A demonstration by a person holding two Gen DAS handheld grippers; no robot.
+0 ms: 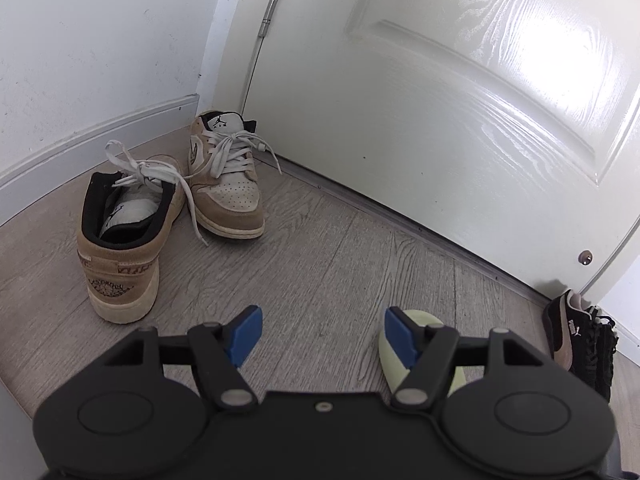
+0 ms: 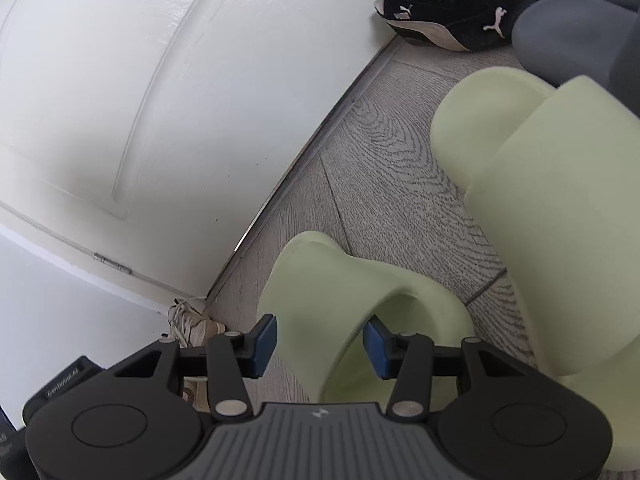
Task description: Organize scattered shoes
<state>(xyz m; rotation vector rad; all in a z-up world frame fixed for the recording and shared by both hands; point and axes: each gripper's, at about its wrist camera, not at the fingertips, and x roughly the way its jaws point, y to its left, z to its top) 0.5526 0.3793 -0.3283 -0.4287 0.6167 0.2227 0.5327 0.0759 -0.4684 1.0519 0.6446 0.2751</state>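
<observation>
One white door (image 1: 460, 112), closed, stands ahead of both tongs above a grey plank floor (image 1: 320, 248). Two green slides: one (image 2: 352, 304) lies straight before the right tongs (image 2: 320, 346), its strap between the spread jaws with neither pad pressing on it; the other (image 2: 532, 208) lies to their right. Two tan sneakers (image 1: 160, 208), laces loose, stand ahead-left of the left tongs (image 1: 322, 336), whose jaws are spread and empty. Two black sneakers (image 2: 456, 16) lie by the door's far edge, beside at least two grey slippers (image 2: 572, 36).
</observation>
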